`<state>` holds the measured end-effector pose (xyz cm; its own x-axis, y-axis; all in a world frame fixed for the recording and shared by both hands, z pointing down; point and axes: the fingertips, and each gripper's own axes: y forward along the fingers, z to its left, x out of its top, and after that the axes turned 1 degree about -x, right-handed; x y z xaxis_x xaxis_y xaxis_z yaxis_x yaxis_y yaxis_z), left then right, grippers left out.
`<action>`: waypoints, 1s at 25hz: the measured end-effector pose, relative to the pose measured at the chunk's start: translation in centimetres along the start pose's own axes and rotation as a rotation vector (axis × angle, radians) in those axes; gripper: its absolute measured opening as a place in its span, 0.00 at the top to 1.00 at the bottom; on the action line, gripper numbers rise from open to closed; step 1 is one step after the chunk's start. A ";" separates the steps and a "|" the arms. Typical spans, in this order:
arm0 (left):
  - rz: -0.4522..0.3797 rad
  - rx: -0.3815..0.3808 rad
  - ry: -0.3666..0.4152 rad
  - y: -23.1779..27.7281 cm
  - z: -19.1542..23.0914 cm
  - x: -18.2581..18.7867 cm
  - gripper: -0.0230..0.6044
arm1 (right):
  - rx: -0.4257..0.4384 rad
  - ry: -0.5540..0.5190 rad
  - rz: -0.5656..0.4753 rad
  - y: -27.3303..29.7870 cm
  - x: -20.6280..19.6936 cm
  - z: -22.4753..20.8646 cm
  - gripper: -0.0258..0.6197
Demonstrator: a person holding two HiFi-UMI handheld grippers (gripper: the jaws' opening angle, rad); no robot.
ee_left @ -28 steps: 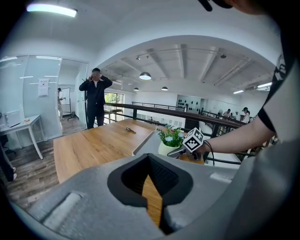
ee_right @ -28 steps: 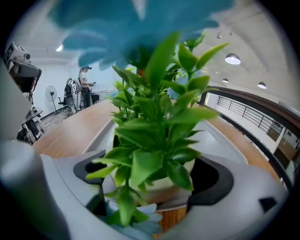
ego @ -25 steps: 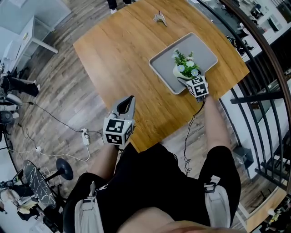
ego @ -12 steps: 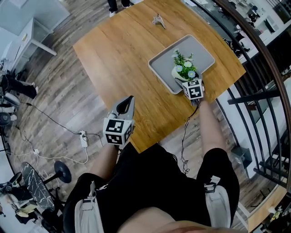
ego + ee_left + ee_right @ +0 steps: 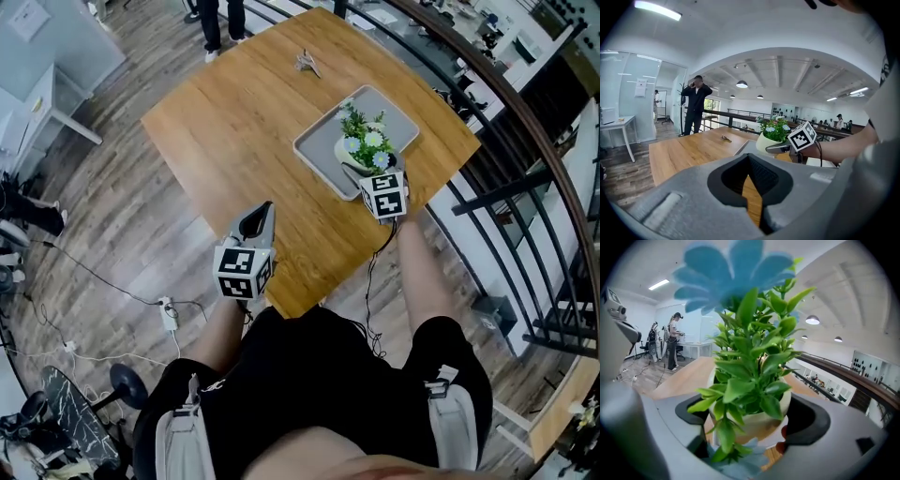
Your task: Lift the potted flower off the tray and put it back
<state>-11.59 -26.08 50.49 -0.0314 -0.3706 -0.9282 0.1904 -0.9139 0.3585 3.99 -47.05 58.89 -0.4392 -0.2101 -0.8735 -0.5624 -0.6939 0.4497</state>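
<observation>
Jaws of the left gripper [image 5: 266, 211] are held closed, empty, at the desk's [image 5: 234, 122] near edge. Farther out, the pot [image 5: 346, 153] is clamped upright by the right gripper [image 5: 355, 171], directly ahead of its jaws, over the tray's [image 5: 398, 117] near edge.

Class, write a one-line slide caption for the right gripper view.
Right gripper clasping the potted flower by its white pot, green leaves and a blue bloom filling the frame.

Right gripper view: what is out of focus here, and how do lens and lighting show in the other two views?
Right gripper view: the potted flower shows a blurred blue bloom against the lens, sharper leaves; left gripper view: ceiling beams arch, corners go black; head view: sharp, evenly lit.
</observation>
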 end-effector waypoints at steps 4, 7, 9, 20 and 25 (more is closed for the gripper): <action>-0.041 -0.062 0.012 -0.2 -0.6 1.3 0.94 | -0.097 0.019 -0.052 -4.2 3.5 0.5 0.19; -0.065 -0.093 0.011 -0.8 -0.7 2.0 0.94 | -0.150 0.074 -0.098 -7.7 5.6 1.9 0.19; -0.083 -0.122 0.014 -1.1 -1.0 2.5 0.94 | -0.188 0.111 -0.125 -10.2 6.6 2.5 0.19; -0.101 -0.251 0.055 -2.7 -4.6 3.0 0.94 | -0.377 0.266 -0.199 -22.4 6.1 5.0 0.19; -0.110 -0.296 0.082 -2.8 -6.4 3.5 0.94 | -0.435 0.295 -0.191 -25.3 4.4 5.6 0.19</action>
<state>-5.97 -23.75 45.58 0.0091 -0.2467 -0.9691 0.4678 -0.8555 0.2221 12.34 -26.58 44.75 -0.1078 -0.1930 -0.9753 -0.2448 -0.9456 0.2142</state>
